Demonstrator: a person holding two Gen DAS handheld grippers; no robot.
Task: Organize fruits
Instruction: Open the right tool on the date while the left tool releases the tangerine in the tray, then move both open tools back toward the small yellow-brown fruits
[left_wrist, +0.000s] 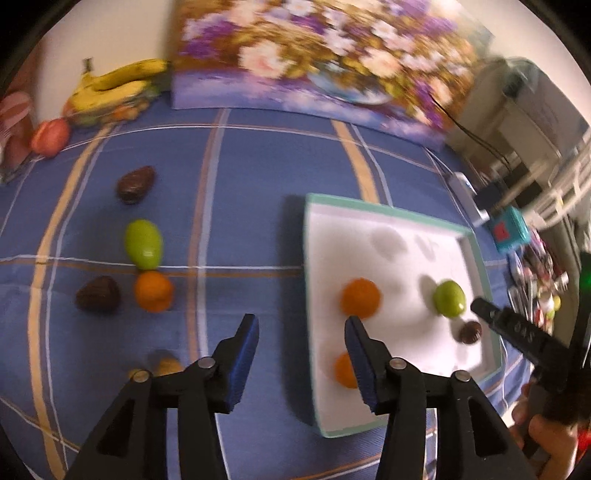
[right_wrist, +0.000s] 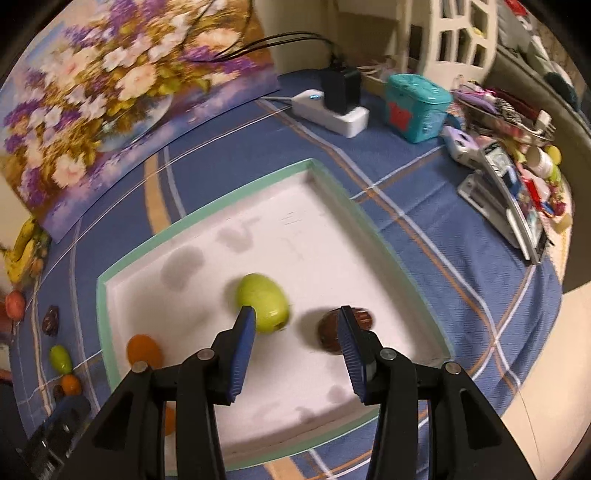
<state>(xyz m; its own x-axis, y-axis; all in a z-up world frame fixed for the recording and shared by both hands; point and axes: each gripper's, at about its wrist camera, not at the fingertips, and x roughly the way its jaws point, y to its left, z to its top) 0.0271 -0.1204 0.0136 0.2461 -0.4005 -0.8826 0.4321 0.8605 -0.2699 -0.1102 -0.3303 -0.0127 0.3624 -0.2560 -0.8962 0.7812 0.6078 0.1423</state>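
Inside the white tray (right_wrist: 325, 236), a green fruit (right_wrist: 263, 303) lies at 11 o'clock off the right gripper (right_wrist: 295, 332), a brown fruit (right_wrist: 332, 330) at 1 o'clock. Both grippers' fingers gape wide, empty. Off the left gripper (left_wrist: 301, 343), loose fruits (left_wrist: 144, 243) lie on the bench at 10 o'clock.

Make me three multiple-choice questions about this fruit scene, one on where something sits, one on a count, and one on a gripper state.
1. Where does the dark brown ridged fruit nearest the right gripper lie?
A. inside the white tray
B. on the blue cloth
C. on the bananas

2. How many round orange fruits lie in the white tray with the mint-green rim?
A. none
B. two
C. four

3. How are the left gripper's jaws?
A. shut on a green fruit
B. shut on nothing
C. open, holding nothing

Answers:
1 A: the dark brown ridged fruit rests on the tray's white floor, ahead of the right gripper.
2 B: two orange fruits sit there.
3 C: the left gripper shows a wide gap.
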